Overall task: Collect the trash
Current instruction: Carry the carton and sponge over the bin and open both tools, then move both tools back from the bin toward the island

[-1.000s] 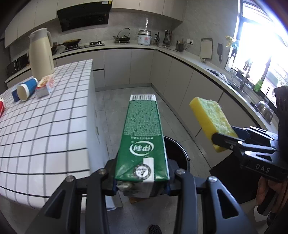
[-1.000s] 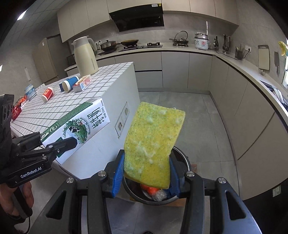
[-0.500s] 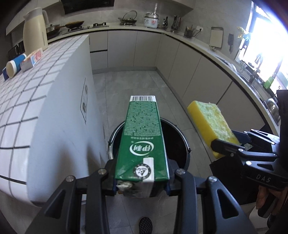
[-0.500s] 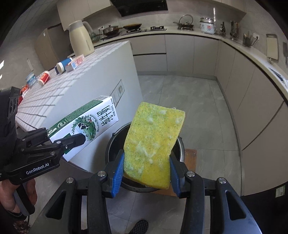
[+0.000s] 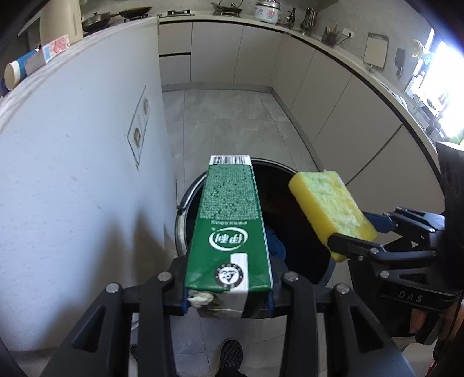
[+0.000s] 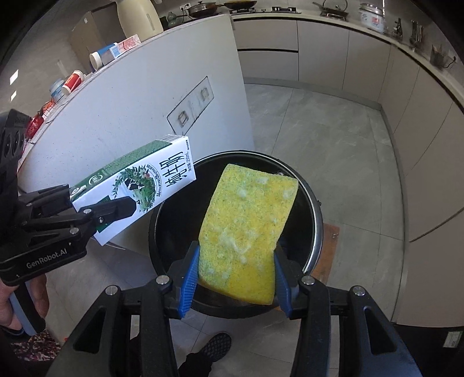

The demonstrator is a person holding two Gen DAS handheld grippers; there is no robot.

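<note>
The left tongs (image 5: 227, 293) grip the green milk carton (image 5: 229, 232) and the right tongs (image 6: 236, 278) grip the yellow sponge (image 6: 246, 229); both point down over the round black trash bin (image 6: 314, 214), right below.

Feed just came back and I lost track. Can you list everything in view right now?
milk carton: 1, green and white, in left tongs, over bin
sponge: 1, yellow, in right tongs, over bin
bin: 1, black, on floor beside island
island: 1, white, left of bin
cups: several, on island
jug: 1, cream, island's far end
shoe: 1, dark, on floor
hand: 1, on left tongs' handle
</note>
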